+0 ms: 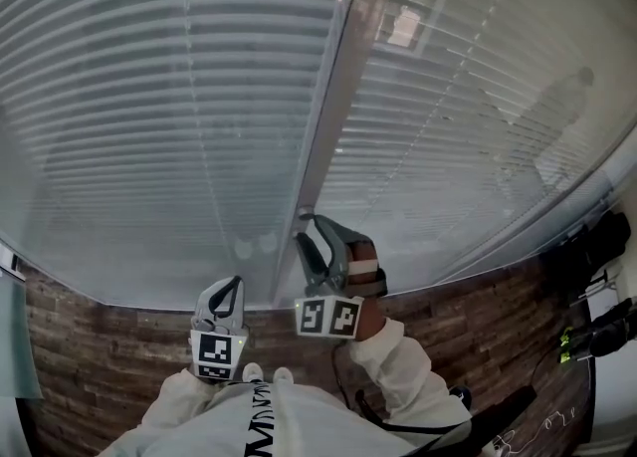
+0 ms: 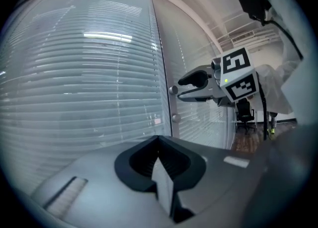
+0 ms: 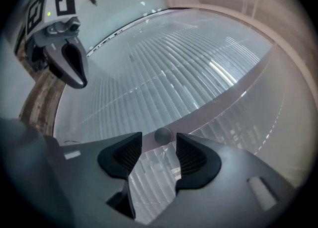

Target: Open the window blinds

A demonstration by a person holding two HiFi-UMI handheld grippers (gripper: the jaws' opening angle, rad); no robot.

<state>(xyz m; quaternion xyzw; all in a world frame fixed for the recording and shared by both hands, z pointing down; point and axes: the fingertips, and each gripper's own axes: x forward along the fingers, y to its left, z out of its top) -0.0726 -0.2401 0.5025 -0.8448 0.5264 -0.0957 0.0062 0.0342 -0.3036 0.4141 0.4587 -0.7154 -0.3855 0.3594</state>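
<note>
Closed white slatted blinds (image 1: 179, 97) hang behind two glass panes split by a grey upright frame (image 1: 333, 97). A small round knob (image 1: 305, 213) sticks out of that frame. My right gripper (image 1: 309, 230) is held level at the knob. In the right gripper view the knob (image 3: 162, 135) sits just beyond the tips of the right gripper (image 3: 158, 145), whose jaws stand open and apart from it. My left gripper (image 1: 230, 288) hangs lower left, off the glass, with nothing in it. In the left gripper view the left gripper (image 2: 159, 148) has its pads together.
A second knob (image 2: 175, 118) sits lower on the frame. Wood-plank floor (image 1: 109, 345) runs under the window. Dark equipment and cables (image 1: 587, 256) crowd the right side, and an office chair (image 2: 244, 117) stands farther along the glass.
</note>
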